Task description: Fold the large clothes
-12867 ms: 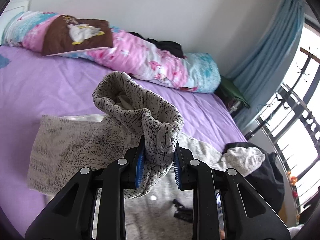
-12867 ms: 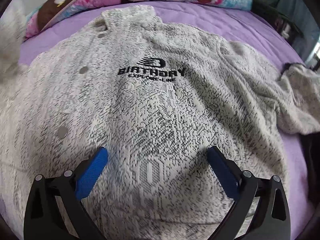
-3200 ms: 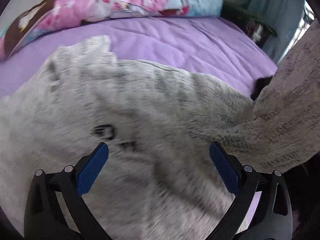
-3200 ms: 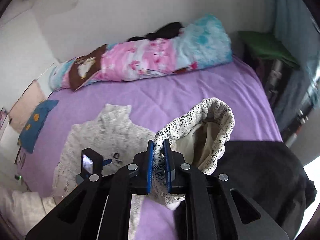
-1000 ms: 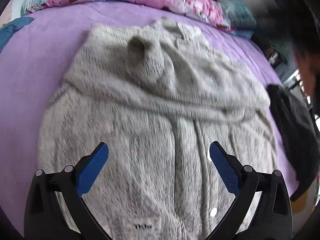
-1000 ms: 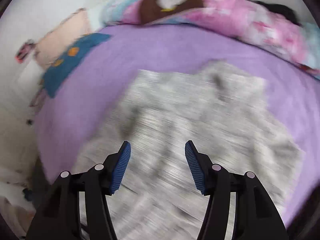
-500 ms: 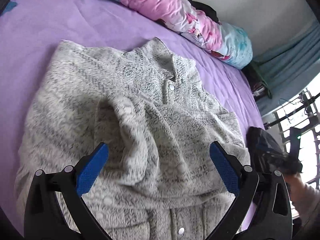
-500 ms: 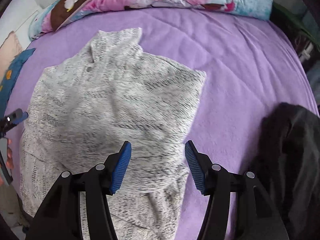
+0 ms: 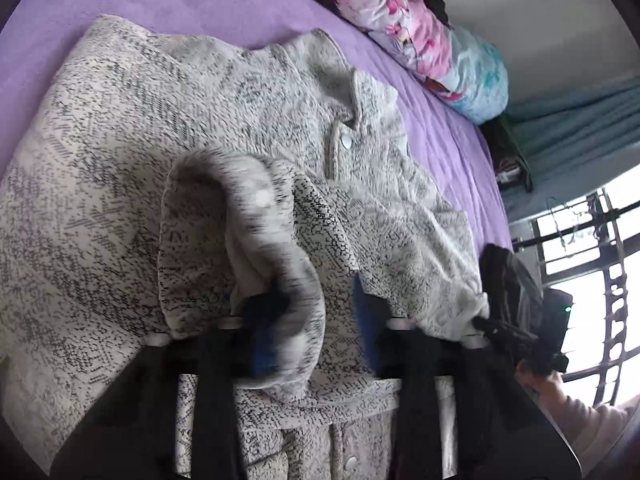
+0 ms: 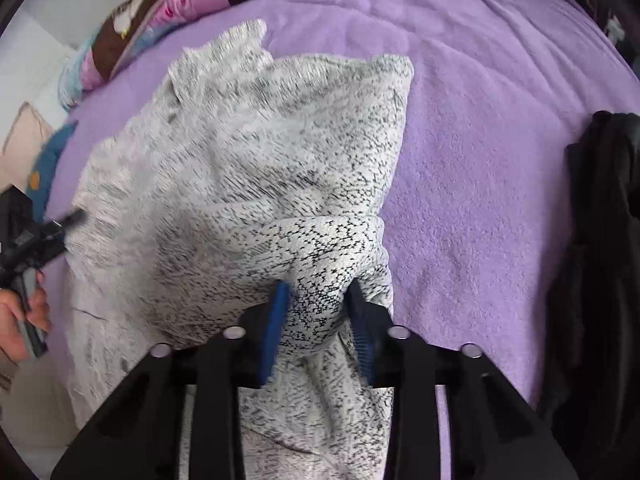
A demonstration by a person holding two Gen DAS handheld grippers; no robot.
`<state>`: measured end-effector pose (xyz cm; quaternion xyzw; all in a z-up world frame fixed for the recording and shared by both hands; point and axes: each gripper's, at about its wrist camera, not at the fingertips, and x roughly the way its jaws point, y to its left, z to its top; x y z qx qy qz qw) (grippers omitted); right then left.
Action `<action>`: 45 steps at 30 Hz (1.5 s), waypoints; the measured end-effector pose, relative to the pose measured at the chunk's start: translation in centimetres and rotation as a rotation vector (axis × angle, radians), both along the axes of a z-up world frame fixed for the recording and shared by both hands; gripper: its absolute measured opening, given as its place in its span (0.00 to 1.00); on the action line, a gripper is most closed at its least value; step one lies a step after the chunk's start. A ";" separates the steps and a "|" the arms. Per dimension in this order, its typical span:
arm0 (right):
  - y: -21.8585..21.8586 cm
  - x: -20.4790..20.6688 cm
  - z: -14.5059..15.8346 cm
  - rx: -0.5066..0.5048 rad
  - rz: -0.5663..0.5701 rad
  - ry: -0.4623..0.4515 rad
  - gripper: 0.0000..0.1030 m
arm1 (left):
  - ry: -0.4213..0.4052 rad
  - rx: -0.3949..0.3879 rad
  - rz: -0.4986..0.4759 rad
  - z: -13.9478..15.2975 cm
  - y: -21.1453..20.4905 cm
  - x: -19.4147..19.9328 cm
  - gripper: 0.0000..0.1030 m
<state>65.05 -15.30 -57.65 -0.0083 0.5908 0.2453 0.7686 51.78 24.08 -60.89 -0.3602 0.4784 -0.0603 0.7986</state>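
Observation:
A large grey-and-white speckled knit jacket (image 9: 120, 152) with snap buttons lies on the purple bed, sleeves folded in over the body. My left gripper (image 9: 316, 328) is shut on a bunched fold of the jacket near its lower left part, and the cloth drapes over the left finger. My right gripper (image 10: 318, 312) is shut on a fold of the jacket (image 10: 256, 148) at its lower right edge and lifts it slightly. The right gripper also shows in the left wrist view (image 9: 516, 332) at the right, and the left gripper shows at the left edge of the right wrist view (image 10: 28, 240).
The purple bedsheet (image 10: 480, 128) spreads to the right of the jacket. A pink and blue rolled quilt (image 9: 420, 32) lies along the wall. A black garment (image 10: 600, 264) lies at the bed's right edge. A blue pillow (image 10: 46, 168) lies at the left. A window with bars (image 9: 592, 248) stands beyond.
Both grippers were open over the jacket half a second ago; each has now come down and closed on a fold of the jacket's lower part, bunching the cloth up.

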 end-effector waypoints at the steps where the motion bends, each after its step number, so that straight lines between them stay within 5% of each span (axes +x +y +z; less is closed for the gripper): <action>1: 0.0 -0.2 0.3 0.001 0.008 -0.006 0.20 | 0.006 -0.005 0.001 -0.2 0.0 0.1 0.11; 11: -1.0 -1.9 3.5 0.047 0.023 -0.020 0.09 | -0.045 -0.031 0.212 1.1 4.4 -3.3 0.07; 15: -1.2 -2.4 1.4 0.015 0.005 0.013 0.08 | 0.066 0.015 0.181 -0.5 3.8 -3.4 0.08; 18: -1.0 -2.2 -0.7 0.011 -0.011 0.045 0.08 | 0.135 0.101 0.189 -0.3 3.4 -3.9 0.28; 20: -1.1 -2.0 -1.1 0.040 -0.021 0.057 0.08 | 0.139 0.190 0.249 1.6 3.6 -4.1 0.70; 21: -1.3 -1.9 -0.8 0.050 -0.026 0.046 0.09 | 0.087 0.239 0.276 3.7 3.5 -4.1 0.76; 23: -1.7 -2.0 -0.1 0.053 -0.021 0.020 0.16 | 0.013 0.318 0.243 6.9 2.5 -2.8 0.94; 27: -3.4 -1.9 1.3 0.060 -0.033 -0.007 0.51 | -0.112 0.333 0.078 11.5 -2.3 3.1 0.94; 30: -5.2 -1.5 1.8 0.075 -0.054 -0.026 0.58 | -0.131 0.277 -0.059 12.0 -7.8 8.7 0.94; 34: -8.0 -0.5 1.0 0.110 -0.078 -0.011 0.57 | -0.087 0.183 -0.224 9.9 -15.5 15.5 0.94; 37: -7.6 -0.3 0.3 0.154 0.015 -0.013 0.49 | 0.009 0.133 -0.336 6.6 -20.8 19.8 0.94; 45: -3.8 -0.8 -1.1 0.078 0.274 -0.113 0.43 | 0.213 0.147 -0.372 0.2 -26.8 25.2 0.94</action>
